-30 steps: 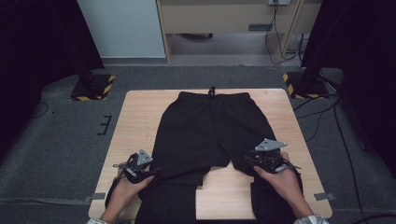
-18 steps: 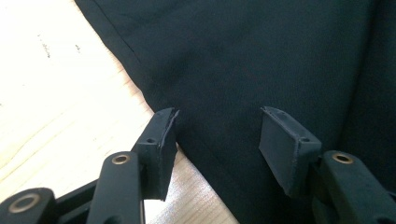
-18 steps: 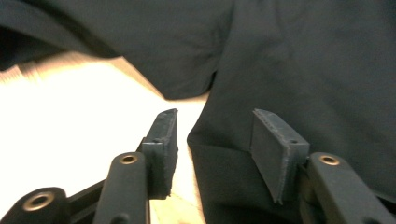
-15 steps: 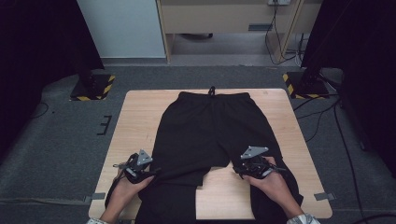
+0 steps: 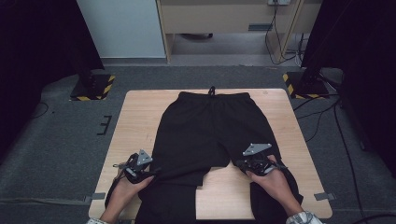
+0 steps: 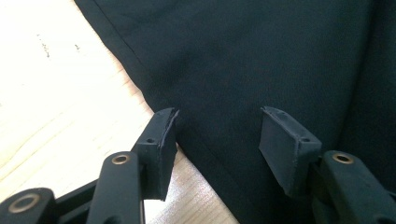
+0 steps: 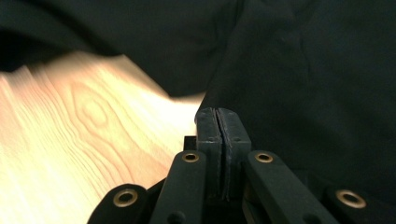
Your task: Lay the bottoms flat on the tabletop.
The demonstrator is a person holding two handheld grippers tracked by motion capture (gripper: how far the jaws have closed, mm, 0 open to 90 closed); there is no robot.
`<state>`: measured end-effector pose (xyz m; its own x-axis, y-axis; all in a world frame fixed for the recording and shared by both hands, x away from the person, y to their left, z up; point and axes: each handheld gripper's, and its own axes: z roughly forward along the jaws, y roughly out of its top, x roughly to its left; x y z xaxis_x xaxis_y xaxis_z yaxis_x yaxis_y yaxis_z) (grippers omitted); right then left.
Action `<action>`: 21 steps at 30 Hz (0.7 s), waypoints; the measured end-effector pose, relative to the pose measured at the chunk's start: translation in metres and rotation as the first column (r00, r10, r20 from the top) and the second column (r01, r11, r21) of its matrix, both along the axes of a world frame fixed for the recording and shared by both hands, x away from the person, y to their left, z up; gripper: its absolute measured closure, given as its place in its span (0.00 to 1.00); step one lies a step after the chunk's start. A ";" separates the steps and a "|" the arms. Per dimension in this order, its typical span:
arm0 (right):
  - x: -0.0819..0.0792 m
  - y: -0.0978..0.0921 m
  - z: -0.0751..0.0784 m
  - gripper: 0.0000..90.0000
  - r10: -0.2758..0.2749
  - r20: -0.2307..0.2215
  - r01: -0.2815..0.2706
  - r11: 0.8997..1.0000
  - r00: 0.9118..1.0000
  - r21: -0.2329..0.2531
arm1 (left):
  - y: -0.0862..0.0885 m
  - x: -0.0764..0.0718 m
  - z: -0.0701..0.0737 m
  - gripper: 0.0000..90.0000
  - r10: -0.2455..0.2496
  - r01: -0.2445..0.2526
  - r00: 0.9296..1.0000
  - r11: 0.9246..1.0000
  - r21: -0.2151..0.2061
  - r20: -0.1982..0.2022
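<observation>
1. You have a pair of black sweatpants laid flat on the wooden surface, waistband and drawstring at the far edge, both legs running toward you and hanging off the near edge.
2. Judged from how it lies, the folding has barely begun: the garment is spread out, no fold is made, and both legs are yet to be brought over.
3. Your left claw stands apart, its jaws wide. One jaw sits at the outer seam of the left leg where cloth meets bare wood, the other over the fabric. Nothing is pinched there yet.
4. Your right claw is together, pads pressed flat. It sits at the inner edge of the right leg, and you look to have a thin edge of cloth nipped, though the gripper view cannot settle it.
5. In the high view, both claws flank the crotch gap, left claw and right claw well apart.
</observation>
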<state>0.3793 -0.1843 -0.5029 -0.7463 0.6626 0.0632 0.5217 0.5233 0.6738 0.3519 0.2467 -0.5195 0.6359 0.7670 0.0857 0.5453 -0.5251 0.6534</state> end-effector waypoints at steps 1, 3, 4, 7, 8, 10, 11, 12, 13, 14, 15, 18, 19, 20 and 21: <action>0.004 -0.005 0.007 0.98 -0.024 0.004 0.024 0.999 1.000 0.042 | 0.000 0.000 0.000 0.50 0.000 0.000 1.000 1.000 0.001 0.001; 0.011 -0.014 0.015 0.98 -0.066 0.003 0.066 0.993 0.998 0.095 | 0.000 0.000 0.000 0.50 0.000 0.000 1.000 1.000 0.000 0.000; 0.015 -0.018 0.017 0.98 -0.083 0.000 0.082 0.990 0.997 0.112 | 0.000 0.000 0.000 0.50 0.000 0.000 1.000 1.000 0.000 0.000; 0.032 -0.037 0.024 0.98 -0.161 -0.036 0.165 0.966 0.986 0.198 | 0.000 0.000 0.000 0.50 -0.001 0.001 1.000 1.000 0.000 0.001; 0.037 -0.042 0.025 0.98 -0.184 -0.043 0.189 0.961 0.982 0.201 | 0.000 0.000 0.000 0.50 -0.001 0.001 1.000 1.000 -0.001 0.000; 0.051 -0.051 0.023 0.98 -0.217 -0.058 0.224 0.954 0.974 0.198 | 0.000 0.000 0.000 0.50 0.000 0.000 1.000 1.000 -0.002 -0.001; 0.057 -0.055 0.021 0.98 -0.237 -0.073 0.247 0.950 0.969 0.190 | 0.000 0.000 0.000 0.50 0.000 0.000 1.000 1.000 -0.002 -0.001; 0.057 -0.055 0.021 0.98 -0.237 -0.073 0.247 0.950 0.969 0.190 | 0.000 0.000 0.000 0.50 0.000 0.000 1.000 1.000 -0.002 -0.001; 0.069 -0.061 0.013 0.98 -0.268 -0.088 0.279 0.947 0.959 0.158 | 0.000 0.000 0.000 0.50 -0.001 0.001 1.000 1.000 -0.001 0.000; 0.074 -0.063 0.008 0.98 -0.281 -0.101 0.293 0.946 0.954 0.141 | 0.000 0.000 0.000 0.50 -0.001 0.001 1.000 1.000 -0.001 0.000; 0.078 -0.064 0.003 0.98 -0.289 -0.109 0.301 0.945 0.951 0.125 | 0.000 0.000 0.000 0.50 -0.001 0.001 1.000 1.000 -0.002 -0.001; 0.084 -0.065 -0.006 0.98 -0.299 -0.119 0.311 0.946 0.947 0.093 | 0.001 0.000 0.000 0.50 -0.002 0.002 1.000 1.000 -0.005 -0.002; 0.088 -0.063 -0.016 0.98 -0.308 -0.117 0.314 0.948 0.944 0.046 | 0.001 0.000 0.000 0.50 -0.003 0.003 1.000 1.000 -0.006 -0.003; 0.089 -0.063 -0.019 0.98 -0.312 -0.112 0.319 0.946 0.943 0.051 | 0.001 0.000 0.000 0.50 -0.004 0.004 1.000 1.000 -0.007 -0.003; 0.090 -0.063 -0.020 0.97 -0.322 -0.119 0.330 0.942 0.939 0.063 | 0.001 0.000 0.000 0.50 -0.004 0.004 1.000 1.000 -0.007 -0.003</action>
